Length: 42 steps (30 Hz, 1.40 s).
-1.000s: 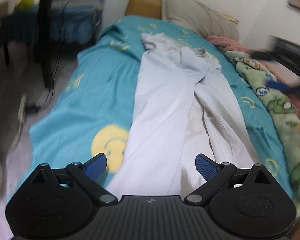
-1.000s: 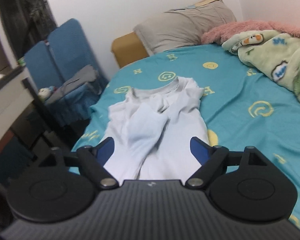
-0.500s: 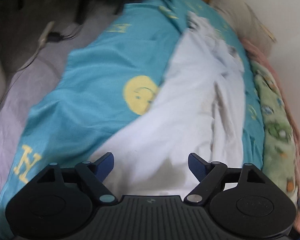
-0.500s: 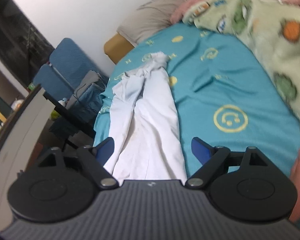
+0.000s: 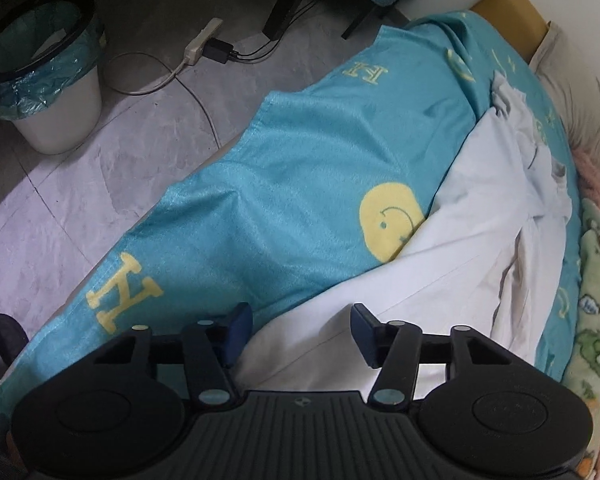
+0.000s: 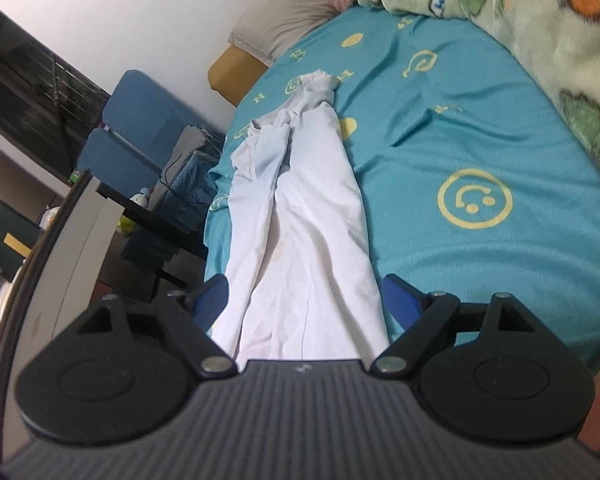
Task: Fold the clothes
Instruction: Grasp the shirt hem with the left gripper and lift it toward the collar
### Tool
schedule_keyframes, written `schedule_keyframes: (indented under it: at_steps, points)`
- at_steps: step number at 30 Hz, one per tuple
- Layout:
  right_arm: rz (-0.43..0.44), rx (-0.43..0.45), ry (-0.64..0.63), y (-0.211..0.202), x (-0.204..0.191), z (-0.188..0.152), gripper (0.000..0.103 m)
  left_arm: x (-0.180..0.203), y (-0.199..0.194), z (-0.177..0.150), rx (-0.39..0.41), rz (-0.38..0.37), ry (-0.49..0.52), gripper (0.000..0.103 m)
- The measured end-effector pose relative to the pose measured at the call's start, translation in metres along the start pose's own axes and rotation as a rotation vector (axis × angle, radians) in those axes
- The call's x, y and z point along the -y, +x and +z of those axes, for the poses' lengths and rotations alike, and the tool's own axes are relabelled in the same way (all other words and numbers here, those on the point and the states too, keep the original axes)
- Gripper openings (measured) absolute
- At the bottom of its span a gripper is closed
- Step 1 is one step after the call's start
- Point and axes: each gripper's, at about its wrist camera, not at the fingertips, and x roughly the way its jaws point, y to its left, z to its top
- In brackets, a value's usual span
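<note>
Bedroom, bed with teal smiley-print sheet (image 5: 292, 184) as work surface; bin (image 5: 40, 76) and power strip (image 5: 202, 40) on the floor beside it, pillow (image 6: 292, 12) at the head, green blanket (image 6: 540, 32) along the far side of the sheet. White shirt (image 6: 300, 240) laid lengthwise on the sheet, sides already folded toward the middle, collar end toward the pillow, hem end nearest both tools. Versus a second ago: both cameras dropped from a raised overview, tilted and closed in on the hem; shirt itself unmoved. Left gripper (image 5: 302, 330) wide open, holding nothing, straddling the hem corner on the floor side of the sheet. Right gripper (image 6: 302, 300) wide open, empty, hem between its fingers. Reads as pre-grasp for lifting the hem and folding toward the collar. Risk: pinching sheet along with shirt.
</note>
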Motion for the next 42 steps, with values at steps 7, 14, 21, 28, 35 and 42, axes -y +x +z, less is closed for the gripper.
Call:
schedule_keyframes:
  at_steps: [7, 14, 21, 28, 35, 42]
  points:
    - [-0.017, -0.073, 0.037, 0.017, 0.008, -0.002, 0.086, 0.007, 0.002, -0.012, -0.117, 0.045, 0.076, 0.041]
    - [-0.034, -0.113, 0.055, 0.028, 0.015, -0.004, 0.086, 0.032, -0.015, -0.035, -0.054, 0.053, 0.280, 0.007]
    - [-0.059, -0.127, 0.096, 0.037, 0.025, -0.002, 0.086, 0.085, -0.068, -0.103, 0.212, 0.126, 0.842, 0.007]
    - [-0.100, -0.152, 0.103, 0.046, 0.029, -0.004, 0.086, 0.125, -0.076, -0.188, 0.397, 0.164, 1.325, 0.006]
    - [-0.134, -0.172, 0.093, 0.053, 0.032, -0.007, 0.086, 0.134, -0.057, -0.201, 0.354, 0.181, 1.418, 0.006]
    - [-0.135, -0.181, 0.076, 0.055, 0.031, -0.008, 0.085, 0.109, -0.056, -0.146, 0.289, 0.255, 1.221, 0.007]
